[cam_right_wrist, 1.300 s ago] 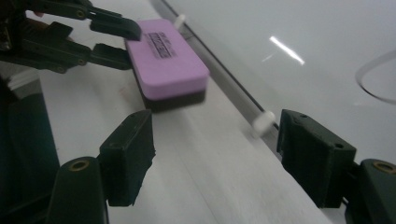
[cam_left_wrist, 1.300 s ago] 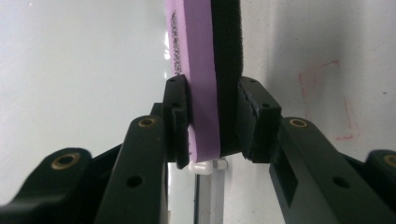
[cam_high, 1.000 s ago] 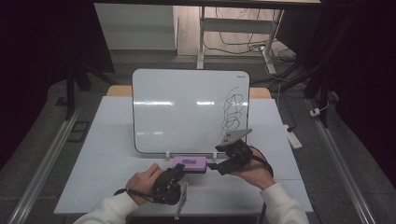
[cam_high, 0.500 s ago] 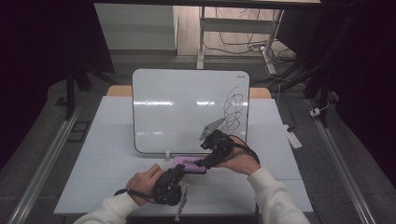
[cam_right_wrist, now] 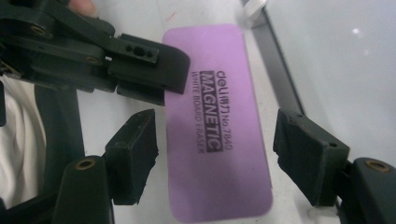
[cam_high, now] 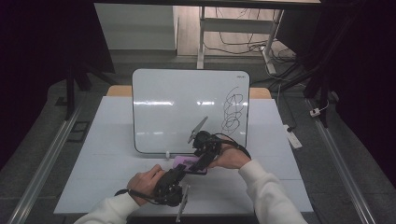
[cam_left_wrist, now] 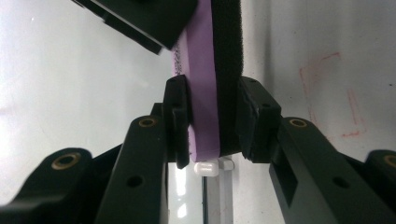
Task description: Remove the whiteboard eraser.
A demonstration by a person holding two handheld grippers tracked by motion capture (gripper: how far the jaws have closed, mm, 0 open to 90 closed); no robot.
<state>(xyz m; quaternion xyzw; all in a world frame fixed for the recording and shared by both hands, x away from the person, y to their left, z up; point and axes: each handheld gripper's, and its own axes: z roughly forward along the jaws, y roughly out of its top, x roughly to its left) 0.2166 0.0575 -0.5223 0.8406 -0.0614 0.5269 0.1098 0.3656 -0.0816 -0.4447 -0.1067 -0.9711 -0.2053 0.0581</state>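
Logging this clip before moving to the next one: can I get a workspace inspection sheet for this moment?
Surface: white table, bare areas look clean.
Job's things: whiteboard with black scribbles at its right side; purple eraser, printed "MAGNETIC WHITE BOARD ERASER", in front of the board.
Clutter: nothing seen.
Grippers: left gripper jaws shut on the eraser's faces; right gripper jaws open, astride the eraser, not touching.
Cables: gripper cable looping by the right hand; loose cables on the floor beyond.
Surroundings: dark room, desk legs behind.
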